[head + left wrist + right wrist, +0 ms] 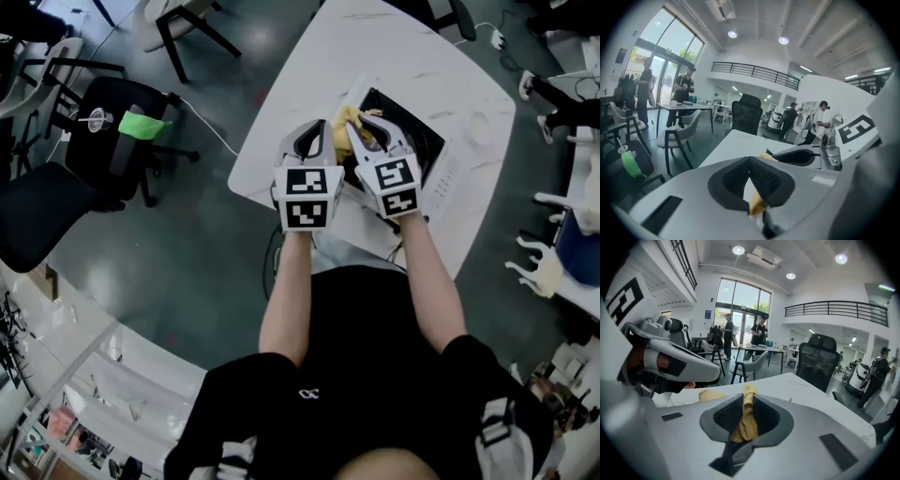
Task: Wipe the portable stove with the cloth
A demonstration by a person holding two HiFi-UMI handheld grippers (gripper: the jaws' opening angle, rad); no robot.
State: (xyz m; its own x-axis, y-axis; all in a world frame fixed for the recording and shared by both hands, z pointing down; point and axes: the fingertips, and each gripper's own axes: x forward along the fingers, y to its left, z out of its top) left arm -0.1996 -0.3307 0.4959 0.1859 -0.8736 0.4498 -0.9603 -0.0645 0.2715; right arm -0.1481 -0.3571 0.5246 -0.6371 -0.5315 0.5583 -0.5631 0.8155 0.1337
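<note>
Over the near part of the white table [394,47] stands the black portable stove [412,131], also seen in the left gripper view as the stove [799,157]. Both grippers hang side by side above it, and a yellow cloth [345,120] is bunched between them. My left gripper [314,142] is shut on one end of the cloth [757,202], pinched low between the jaws of the left gripper [751,164]. The right gripper [367,129] is shut on the other end, a twisted yellow cloth [746,420] filling the jaws of the right gripper [749,397].
A black office chair [122,141] with a green item [142,124] and a cup with a straw [97,119] stands on the floor at left. A white cable [211,127] trails to the table. White chairs [539,267] stand at right.
</note>
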